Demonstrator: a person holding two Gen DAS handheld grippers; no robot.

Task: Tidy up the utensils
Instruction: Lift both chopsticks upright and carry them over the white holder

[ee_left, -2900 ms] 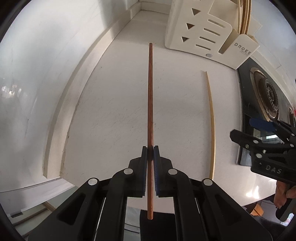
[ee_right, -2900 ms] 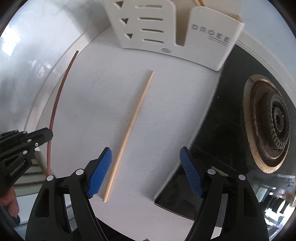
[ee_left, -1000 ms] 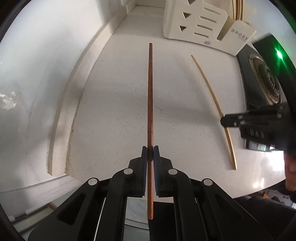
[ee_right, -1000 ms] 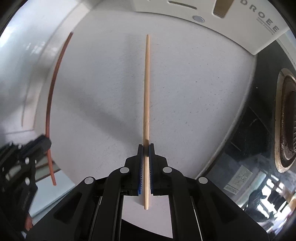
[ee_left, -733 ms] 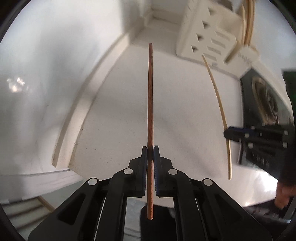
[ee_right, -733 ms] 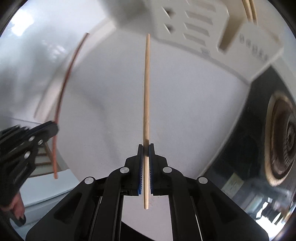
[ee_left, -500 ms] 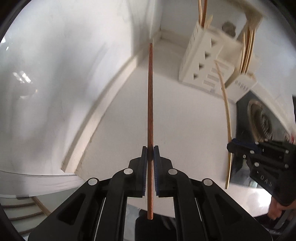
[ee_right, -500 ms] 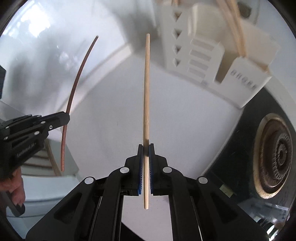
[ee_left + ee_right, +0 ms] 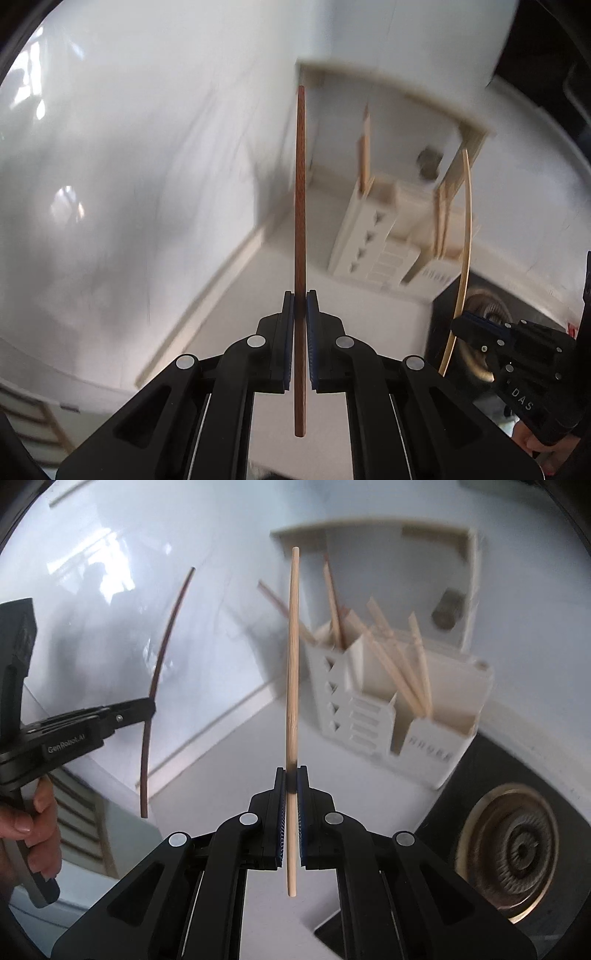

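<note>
Left wrist view shows the left gripper (image 9: 300, 295) with its black fingers clamped on a dark reddish-brown chopstick (image 9: 300, 206), a slim, straight round rod with a fine wood grain. The stick runs up the middle of the picture, and a short length of it hangs below the blue ribbed pads (image 9: 311, 332). To the right, the right gripper (image 9: 466, 325) pinches a pale chopstick (image 9: 466, 236), smooth and light yellow, bent into an arc by the lens.

Right wrist view shows the same pale chopstick (image 9: 293, 672) from behind: a bamboo-coloured stick, faintly streaked, tapering a little toward its far tip, held tight between the right gripper's (image 9: 291, 771) fingers with its blunt end below the pads. At the left a hand (image 9: 33, 823) grips the left gripper (image 9: 147, 705), whose fingers are closed on the dark chopstick (image 9: 162, 653).

Beyond both sticks stands a cream utensil holder (image 9: 454, 716), a boxy plastic piece with triangular and slotted cut-outs and several compartments; blurred wooden chopsticks (image 9: 395, 664) lean in it at different angles. It rests on a white speckled surface (image 9: 229, 771), just beside a black glass hob with a round metal burner (image 9: 517, 849). Glossy white wall (image 9: 155, 155) rises behind.
</note>
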